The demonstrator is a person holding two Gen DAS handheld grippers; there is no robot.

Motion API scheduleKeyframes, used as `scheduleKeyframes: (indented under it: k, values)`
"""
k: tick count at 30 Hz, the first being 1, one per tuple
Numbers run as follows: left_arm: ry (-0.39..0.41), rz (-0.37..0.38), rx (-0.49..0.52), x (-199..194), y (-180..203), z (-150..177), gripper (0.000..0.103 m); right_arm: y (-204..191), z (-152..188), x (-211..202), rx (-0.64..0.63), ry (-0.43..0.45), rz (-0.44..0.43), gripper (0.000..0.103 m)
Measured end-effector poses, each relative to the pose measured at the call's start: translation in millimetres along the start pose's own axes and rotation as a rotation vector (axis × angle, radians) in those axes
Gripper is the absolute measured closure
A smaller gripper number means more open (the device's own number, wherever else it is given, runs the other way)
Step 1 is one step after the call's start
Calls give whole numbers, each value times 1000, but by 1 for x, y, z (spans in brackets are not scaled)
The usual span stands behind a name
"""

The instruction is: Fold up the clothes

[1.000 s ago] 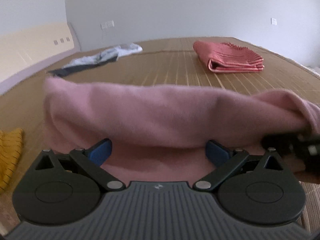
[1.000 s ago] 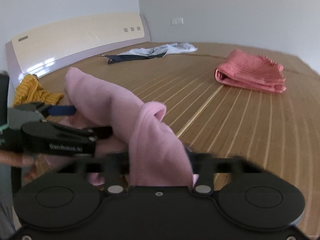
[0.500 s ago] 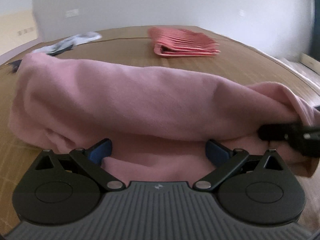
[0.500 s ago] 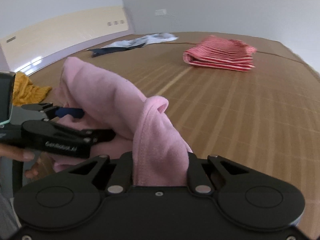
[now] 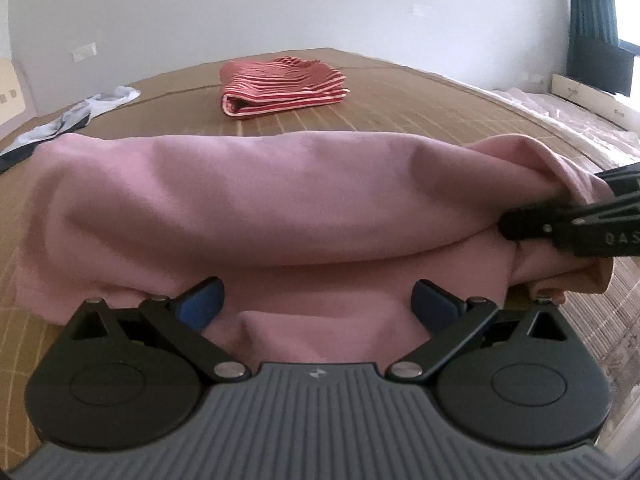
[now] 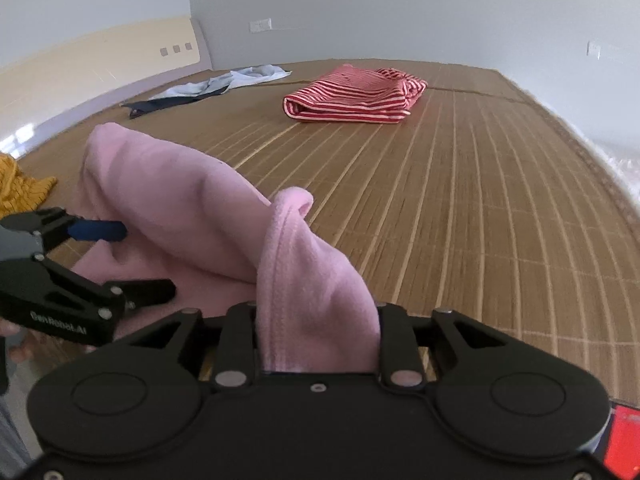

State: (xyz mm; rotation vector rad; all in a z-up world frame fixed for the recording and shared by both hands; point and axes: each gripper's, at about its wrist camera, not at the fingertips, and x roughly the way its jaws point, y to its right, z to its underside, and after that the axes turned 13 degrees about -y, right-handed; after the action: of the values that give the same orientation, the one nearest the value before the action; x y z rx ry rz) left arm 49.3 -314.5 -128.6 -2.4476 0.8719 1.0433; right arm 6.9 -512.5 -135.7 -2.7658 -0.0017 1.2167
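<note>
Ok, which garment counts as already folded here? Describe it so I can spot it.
Look across the woven bamboo mat toward the far wall. The red-and-white striped garment lies there alone, folded into a flat stack, unlike the crumpled grey-and-navy clothing near the headboard.

You've got a bed (image 6: 480,208) covered by a slatted bamboo mat (image 6: 460,240). Landmark: folded red striped garment (image 6: 356,96) lying flat on the mat. Left of it, a crumpled white-and-dark garment (image 6: 208,90). Nearer you and further left, a mustard knit (image 6: 20,188) at the mat's edge.
</note>
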Motion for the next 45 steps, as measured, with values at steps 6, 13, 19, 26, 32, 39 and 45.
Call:
scheduleKeyframes:
  k: [6, 13, 19, 26, 32, 39, 45]
  values:
    - [28, -23, 10, -16, -10, 8, 1, -1, -1, -14, 10, 53, 17, 56]
    - [43, -27, 19, -19, -14, 10, 1, -28, -13, -27, -81, 172, 11, 37]
    - [45, -50, 20, -30, -22, 14, 1, -47, -38, -6, -162, 178, -13, 30]
    - [58, -60, -20, -43, -38, 13, 1, -47, -53, 36, -147, 92, -77, 28]
    - [61, -72, -13, -46, -41, 9, 1, -52, -44, 55, -149, 58, -121, 58]
    - [93, -106, -20, -57, -45, 5, 1, -47, -48, 42, -116, 143, -118, 95]
    - [159, -145, -71, -84, -61, -2, 1, -58, -52, 4, -180, 300, -42, 95]
